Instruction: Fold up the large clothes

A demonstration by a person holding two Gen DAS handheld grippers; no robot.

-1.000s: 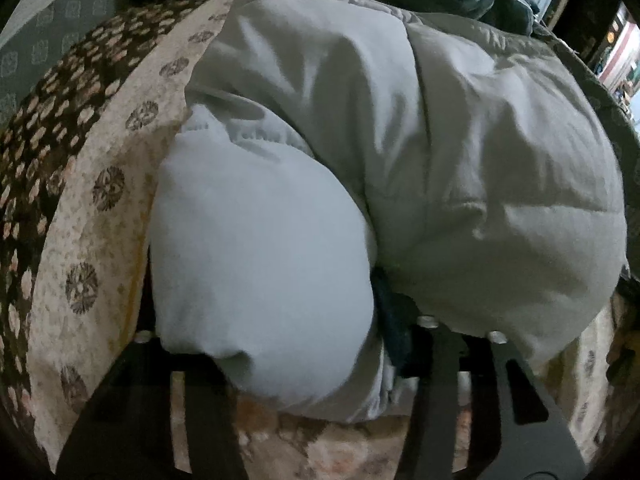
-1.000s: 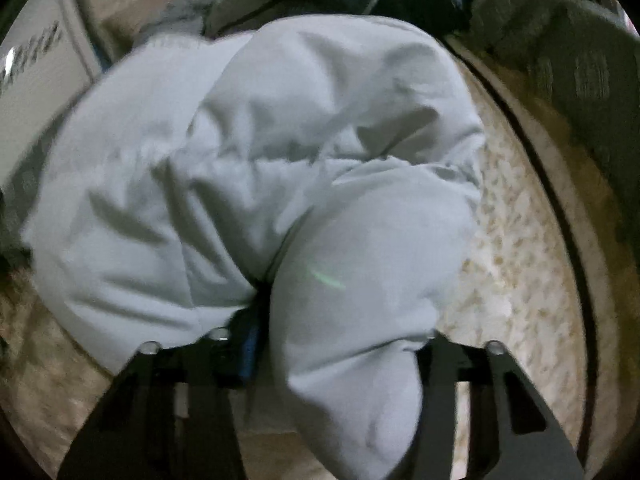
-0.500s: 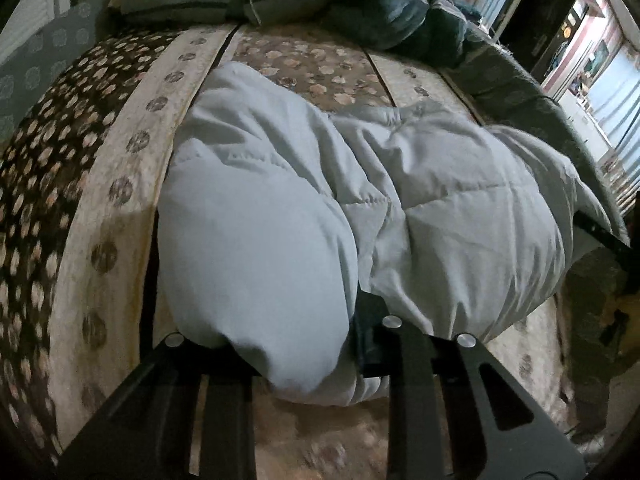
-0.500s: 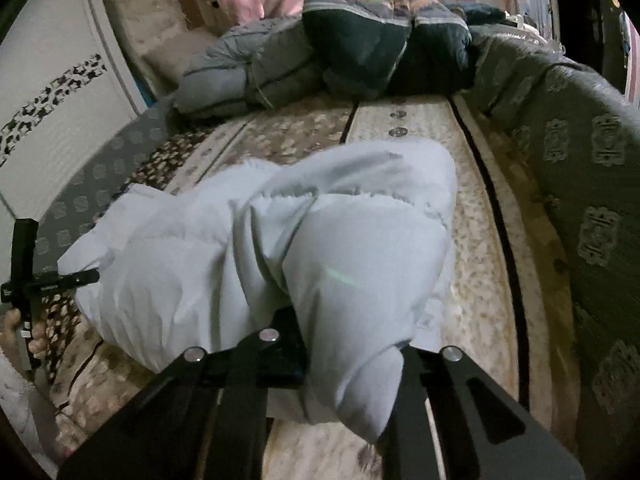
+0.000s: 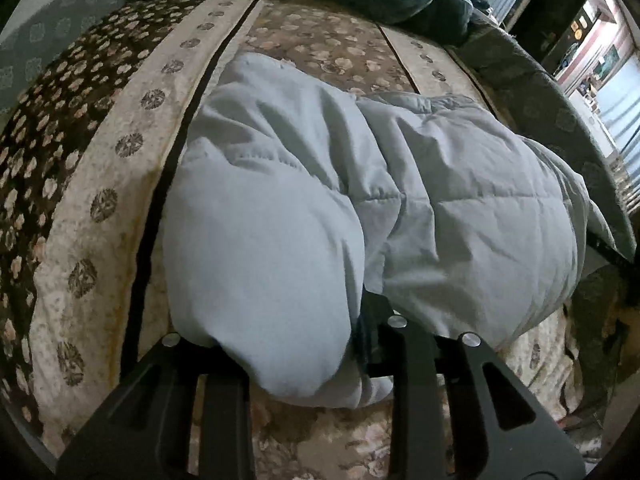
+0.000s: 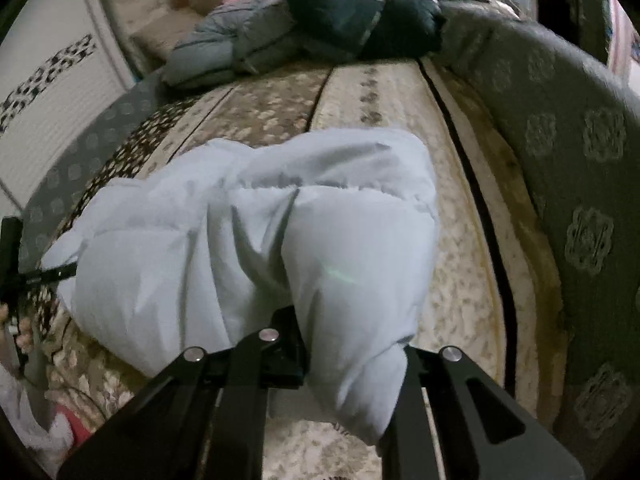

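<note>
We grip the pale blue padded jacket [image 5: 320,208] at both near corners
Left tongs [image 5: 304,360] and right tongs [image 6: 340,356] each pinch a bunched fold; it lies on the floral bed [image 5: 100,184]

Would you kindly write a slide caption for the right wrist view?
Right gripper clamps a bunched end of the pale blue padded jacket over the floral bedspread.

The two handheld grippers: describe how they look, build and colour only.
Both the left gripper and the right gripper are matte black, each with two flat angular fingers with slot cut-outs and round silver screw heads near the tips. No cables, markings or sleeves show.
</note>
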